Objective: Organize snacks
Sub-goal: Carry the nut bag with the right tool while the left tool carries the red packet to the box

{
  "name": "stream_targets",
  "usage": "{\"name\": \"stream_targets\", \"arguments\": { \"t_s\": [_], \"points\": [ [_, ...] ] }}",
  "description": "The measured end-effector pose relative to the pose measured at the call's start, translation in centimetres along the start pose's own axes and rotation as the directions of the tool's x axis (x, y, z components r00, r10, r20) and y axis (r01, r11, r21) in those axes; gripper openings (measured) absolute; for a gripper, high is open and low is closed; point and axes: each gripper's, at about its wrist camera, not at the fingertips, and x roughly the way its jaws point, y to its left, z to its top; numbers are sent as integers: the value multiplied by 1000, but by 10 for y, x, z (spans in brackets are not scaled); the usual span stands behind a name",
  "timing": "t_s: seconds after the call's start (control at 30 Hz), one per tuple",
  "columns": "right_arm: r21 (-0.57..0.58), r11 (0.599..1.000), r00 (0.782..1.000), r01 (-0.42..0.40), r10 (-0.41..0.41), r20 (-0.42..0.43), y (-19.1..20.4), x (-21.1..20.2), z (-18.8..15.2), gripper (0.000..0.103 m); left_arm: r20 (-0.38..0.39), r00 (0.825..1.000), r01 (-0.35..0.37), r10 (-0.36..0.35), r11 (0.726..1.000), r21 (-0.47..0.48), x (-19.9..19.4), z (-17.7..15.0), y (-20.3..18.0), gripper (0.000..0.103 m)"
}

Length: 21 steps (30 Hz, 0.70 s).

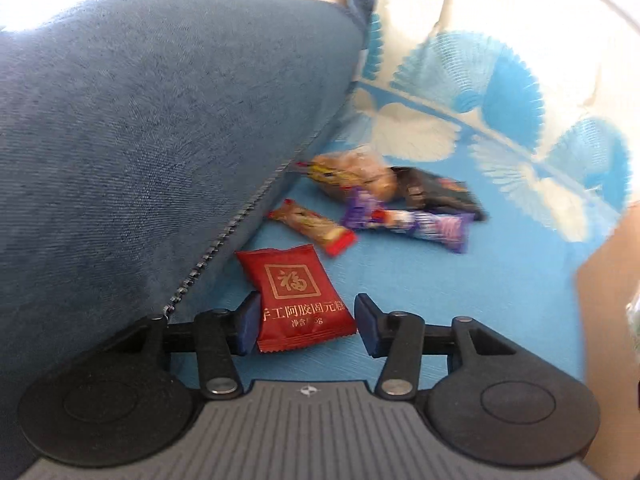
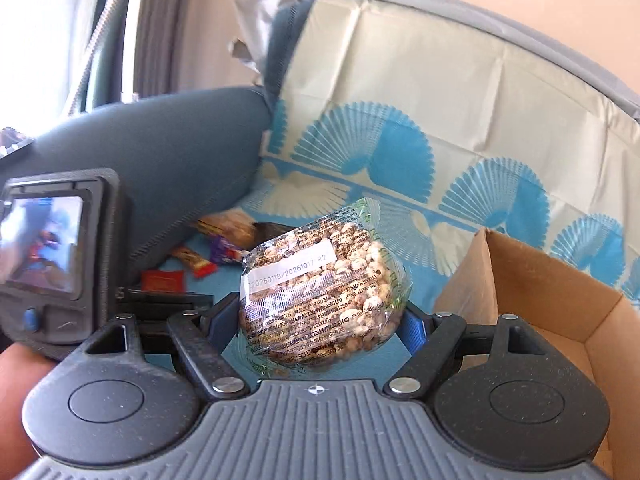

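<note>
so the left hand-held gripper [image 1: 306, 322] hangs low over the blue cloth [image 1: 460, 292], jaws about half apart with a red snack packet [image 1: 298, 296] lying flat between them. the left pad [image 1: 246, 326] looks right up against the packet's edge, the right pad sits a little apart from it, so it isn't clamped. the packet rests on the cloth just beside the zipped edge of a big blue cushion [image 1: 152, 140].

further back there's a loose pile: a tan bar with red ends [image 1: 312, 226], a purple wrapper [image 1: 404, 220], a black packet [image 1: 440, 192] and a clear bag of something brownish [image 1: 356, 174], all touching or nearly so.

the right hand-held gripper [image 2: 316, 320] is up off the cloth, jaws wide and squeezing a clear bag of puffed grain snacks [image 2: 324, 296] from both sides. an open cardboard box [image 2: 560, 300] sits just to its right. the other gripper's camera screen [image 2: 44, 248] shows at the left.
</note>
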Motion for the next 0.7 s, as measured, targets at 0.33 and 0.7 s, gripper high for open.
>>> {"name": "stream_targets", "arguments": {
  "t_s": [0.33, 0.7],
  "points": [
    [52, 997, 996, -50, 46, 73, -34, -70, 0, 81, 76, 945, 301, -318, 937, 176, -83, -10, -12, 54],
    [180, 984, 987, -12, -17, 159, -96, -105, -24, 81, 163, 903, 355, -397, 904, 239, -143, -27, -36, 55]
  ]
}}
